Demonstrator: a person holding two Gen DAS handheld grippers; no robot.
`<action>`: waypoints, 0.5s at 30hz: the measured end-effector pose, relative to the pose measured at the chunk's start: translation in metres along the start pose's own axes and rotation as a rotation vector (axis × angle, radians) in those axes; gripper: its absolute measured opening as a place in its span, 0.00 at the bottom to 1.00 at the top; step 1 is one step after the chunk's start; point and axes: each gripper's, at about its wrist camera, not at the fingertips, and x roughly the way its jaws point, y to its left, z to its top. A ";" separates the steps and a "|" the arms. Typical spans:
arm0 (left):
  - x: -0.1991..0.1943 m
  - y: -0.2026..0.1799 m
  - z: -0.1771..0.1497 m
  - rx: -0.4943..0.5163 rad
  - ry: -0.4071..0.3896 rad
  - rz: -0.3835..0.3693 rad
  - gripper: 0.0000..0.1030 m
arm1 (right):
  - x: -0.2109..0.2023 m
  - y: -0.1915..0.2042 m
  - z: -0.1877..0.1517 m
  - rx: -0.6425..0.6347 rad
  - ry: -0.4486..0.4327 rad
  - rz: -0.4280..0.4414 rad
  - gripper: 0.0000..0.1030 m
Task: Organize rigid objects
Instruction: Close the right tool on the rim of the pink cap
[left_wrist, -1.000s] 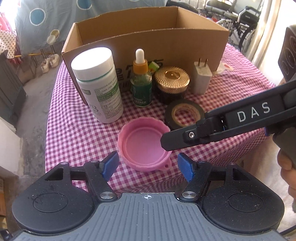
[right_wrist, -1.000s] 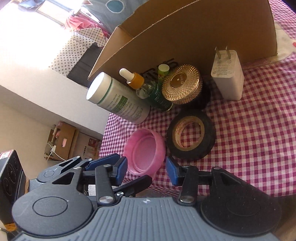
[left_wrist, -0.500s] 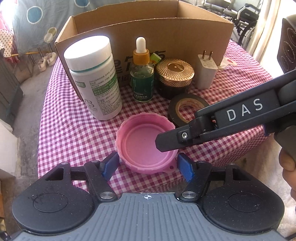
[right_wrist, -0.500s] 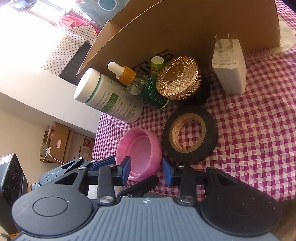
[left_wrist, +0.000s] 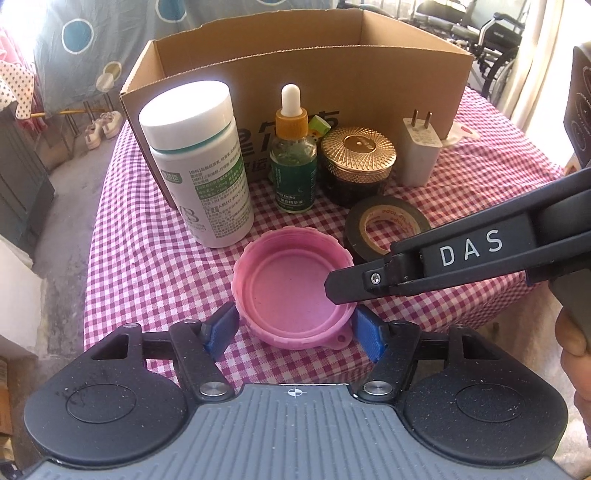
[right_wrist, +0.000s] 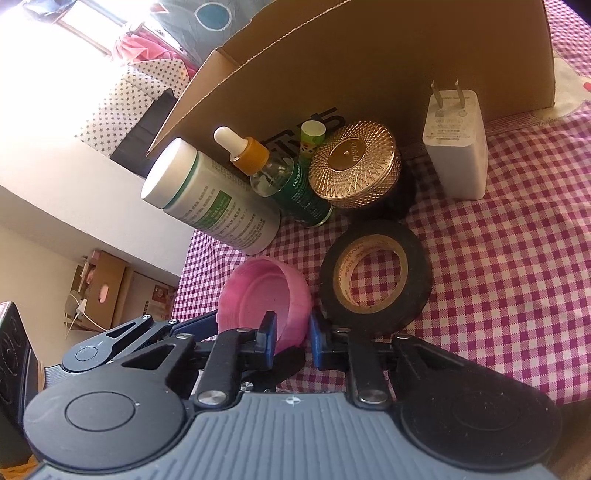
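In the left wrist view, the pink lid (left_wrist: 293, 291) lies upside down near the front edge of the checked tablecloth (left_wrist: 147, 266), with free cloth on its left. The left gripper (left_wrist: 293, 328) stands released, one blue pad on each side of the lid without pressing. The right gripper's finger reaches in from the right over the lid's wall. The black tape roll (left_wrist: 386, 227) lies just right of the lid.

In the right wrist view, the right gripper (right_wrist: 291, 338) has just been closing and now clenches the lid's (right_wrist: 266, 295) near wall between its pads. The tape roll (right_wrist: 375, 277) touches the lid here, and behind stands the cardboard box (right_wrist: 369, 62).
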 end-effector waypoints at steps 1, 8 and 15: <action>-0.002 -0.001 0.000 0.003 -0.001 0.003 0.65 | -0.001 0.001 -0.002 -0.002 -0.003 0.002 0.20; -0.020 -0.007 -0.002 0.017 -0.027 0.033 0.65 | -0.014 0.008 -0.008 -0.022 -0.018 0.026 0.20; -0.045 -0.018 -0.001 0.040 -0.091 0.066 0.66 | -0.038 0.022 -0.013 -0.057 -0.080 0.049 0.20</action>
